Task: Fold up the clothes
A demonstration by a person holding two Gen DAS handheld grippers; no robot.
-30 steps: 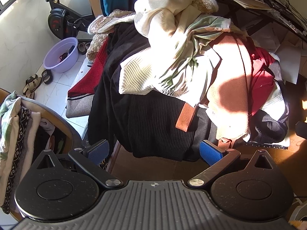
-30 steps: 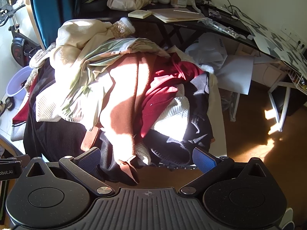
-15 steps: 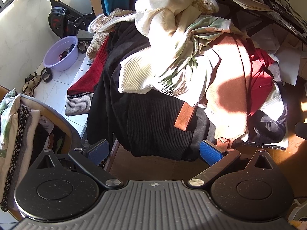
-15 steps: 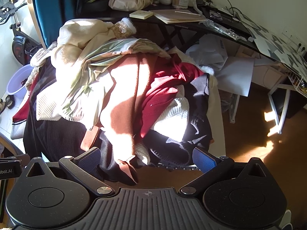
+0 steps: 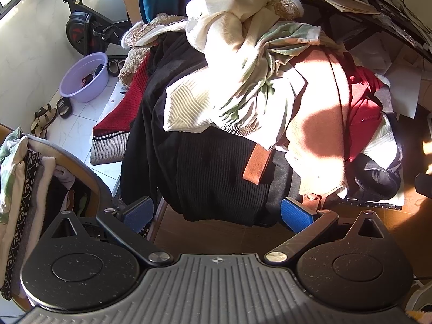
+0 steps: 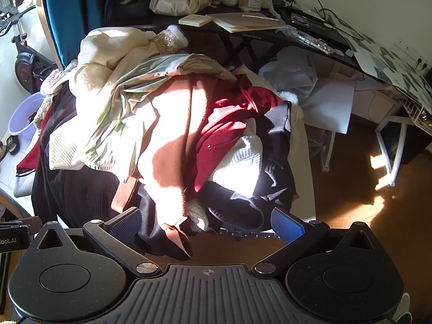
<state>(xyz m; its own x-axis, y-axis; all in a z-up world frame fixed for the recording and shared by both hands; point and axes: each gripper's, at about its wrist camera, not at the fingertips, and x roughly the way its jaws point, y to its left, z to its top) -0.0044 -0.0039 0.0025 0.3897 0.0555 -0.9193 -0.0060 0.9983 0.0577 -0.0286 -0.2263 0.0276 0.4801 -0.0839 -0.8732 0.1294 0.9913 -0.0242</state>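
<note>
A tall heap of unfolded clothes covers a small table in both views. On top lie a cream garment (image 5: 229, 21), a pale green one (image 5: 270, 62) and a rust-brown one (image 5: 316, 113). A black ribbed knit (image 5: 210, 172) hangs down the near side, and a red garment (image 6: 226, 124) and a dark one (image 6: 275, 167) lie to the right. My left gripper (image 5: 217, 213) is open just below the black knit's hem, holding nothing. My right gripper (image 6: 206, 222) is open in front of the hanging brown flap (image 6: 175, 232), also holding nothing.
A chair back (image 5: 89, 172) draped with clothes stands at the left. On the tiled floor are a purple basin (image 5: 83, 78), sandals (image 5: 43, 118) and an exercise bike (image 5: 83, 32). A dark desk (image 6: 270, 32) with papers, bottles and cables stands behind; a white frame (image 6: 388, 145) stands right.
Both views have shifted slightly, the heap sitting a little lower and closer in frame. Both grippers stay open; no garment has moved.
</note>
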